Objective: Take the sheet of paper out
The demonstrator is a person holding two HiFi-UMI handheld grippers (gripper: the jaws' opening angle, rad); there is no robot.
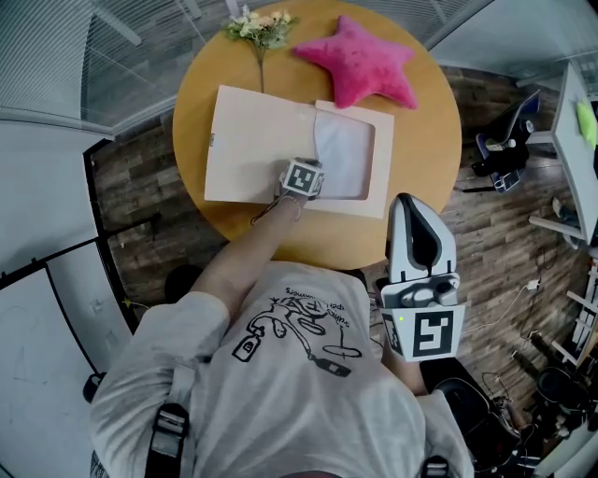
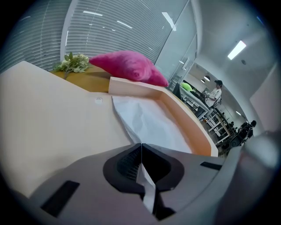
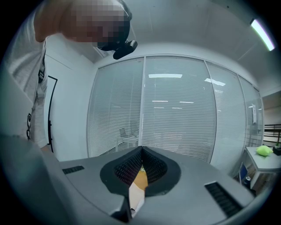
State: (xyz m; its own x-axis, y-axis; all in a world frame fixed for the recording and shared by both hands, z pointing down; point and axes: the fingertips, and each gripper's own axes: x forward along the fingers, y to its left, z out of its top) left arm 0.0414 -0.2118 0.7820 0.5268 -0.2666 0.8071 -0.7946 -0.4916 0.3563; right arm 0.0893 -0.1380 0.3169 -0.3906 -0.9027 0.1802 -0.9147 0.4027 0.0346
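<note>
White sheet of paper (image 1: 344, 154) lies inside the open mouth of a beige card envelope (image 1: 252, 140), which rests flat on the round wooden table (image 1: 425, 140). About half the sheet shows, framed by the envelope's edges, and its near corner is already pinched. The left gripper (image 1: 308, 189) points steeply down at that corner. In the left gripper view its jaws are closed together, with a thin white strip of the sheet caught between them. The right gripper (image 1: 411, 210) is held up beside the person's chest, well away from the table. Its jaws meet at the tip and hold nothing.

The sheet looks very light, thin and floppy, and it already shows soft creases, so it would likely tear or crumple under a sharp tug. The pinched edge seems the sensible hold. A slow pull along the table, away from the envelope's closed side, should slide it free. The envelope is light too and may drag along with it, since nothing pins it down.

By count there are one sheet, one envelope, one pink star-shaped cushion (image 1: 360, 61) and one small bunch of artificial flowers (image 1: 260, 28). Both of the last two sit at the far edge of the table, and there are two grippers
</note>
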